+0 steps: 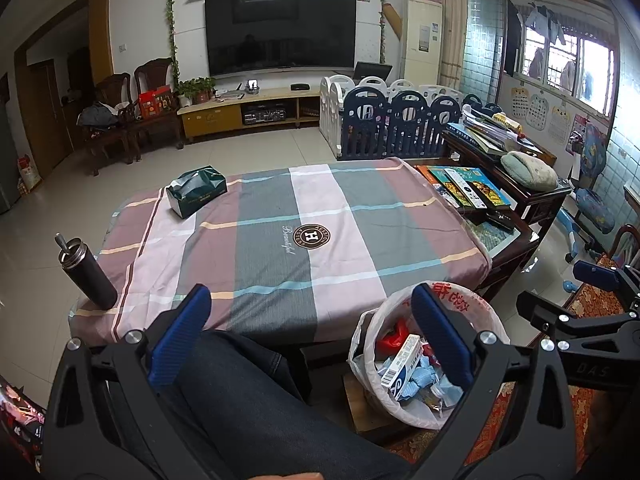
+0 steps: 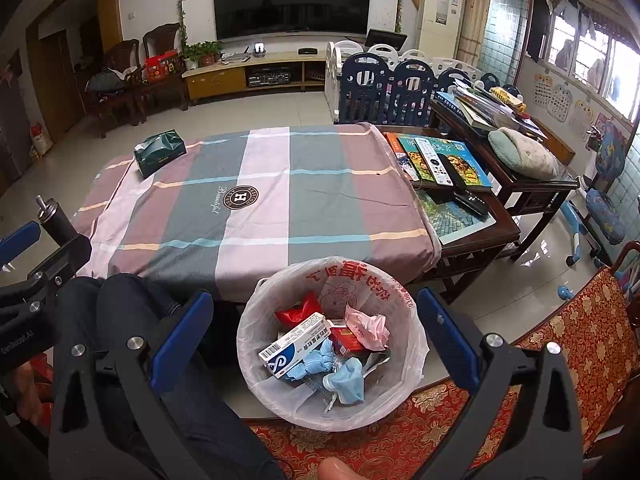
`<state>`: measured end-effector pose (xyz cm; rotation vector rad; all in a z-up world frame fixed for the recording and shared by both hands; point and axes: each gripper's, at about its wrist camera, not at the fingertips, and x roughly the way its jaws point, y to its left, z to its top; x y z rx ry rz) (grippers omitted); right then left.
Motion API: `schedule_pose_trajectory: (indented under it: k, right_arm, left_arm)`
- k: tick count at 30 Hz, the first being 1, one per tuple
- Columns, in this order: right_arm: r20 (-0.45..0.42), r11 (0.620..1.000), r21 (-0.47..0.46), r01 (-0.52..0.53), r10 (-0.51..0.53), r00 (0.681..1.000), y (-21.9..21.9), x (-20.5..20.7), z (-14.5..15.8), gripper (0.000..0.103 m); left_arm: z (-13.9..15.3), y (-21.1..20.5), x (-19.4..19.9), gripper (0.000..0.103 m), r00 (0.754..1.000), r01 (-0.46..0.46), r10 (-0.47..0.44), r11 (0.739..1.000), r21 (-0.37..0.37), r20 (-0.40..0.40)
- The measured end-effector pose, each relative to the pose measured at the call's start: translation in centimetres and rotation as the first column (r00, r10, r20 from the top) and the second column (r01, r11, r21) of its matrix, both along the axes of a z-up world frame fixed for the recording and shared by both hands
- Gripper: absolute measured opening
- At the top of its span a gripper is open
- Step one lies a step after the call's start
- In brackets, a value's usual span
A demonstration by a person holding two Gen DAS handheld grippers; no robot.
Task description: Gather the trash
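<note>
Nearest, the right gripper (image 2: 312, 340): jaws wide, nothing held, poised above the bin. The left gripper (image 1: 312, 336): likewise spread and empty, over the seated person's dark trouser leg (image 1: 240, 400).

Next, the waste bin (image 2: 404, 396), lined with a thin white plastic bag (image 2: 360, 276) bearing red print, standing just off the near edge of the tabletop towards its right corner. Contents: a white medicine carton (image 2: 296, 344), a red wrapper (image 2: 296, 312), a small red box (image 2: 348, 340), crumpled pink tissue (image 2: 368, 328), and blue face masks (image 2: 348, 384) lying loose together. All of it looks light and soft or thin-walled. The carton would likely crush under a hard pinch and is best taken across its narrow sides. Tissue and masks should yield and bunch, so any fold will serve. The liner looks slippery and tear-prone, and is best gathered at its rim.

Beyond, the tabletop under a checked cloth (image 1: 304, 236). No loose trash is visible on it. A dark flask (image 1: 88, 276) stands at the near left corner, and a green tissue pack (image 1: 196, 190) sits towards the far left corner.

Farthest, books and remotes (image 2: 440, 160) past the tabletop's right edge.
</note>
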<state>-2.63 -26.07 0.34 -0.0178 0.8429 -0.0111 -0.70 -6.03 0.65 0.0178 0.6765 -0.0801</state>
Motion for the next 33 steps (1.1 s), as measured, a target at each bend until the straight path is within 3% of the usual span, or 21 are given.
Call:
schedule_pose_trajectory:
  k: [33]
  right_arm:
    - [-0.015, 1.0, 0.009, 0.006, -0.006, 1.0, -0.09, 0.01, -0.78, 0.1]
  left_arm:
    - [-0.54, -0.21, 0.0, 0.1, 1.0, 0.023, -0.023, 1.0, -0.016, -0.019]
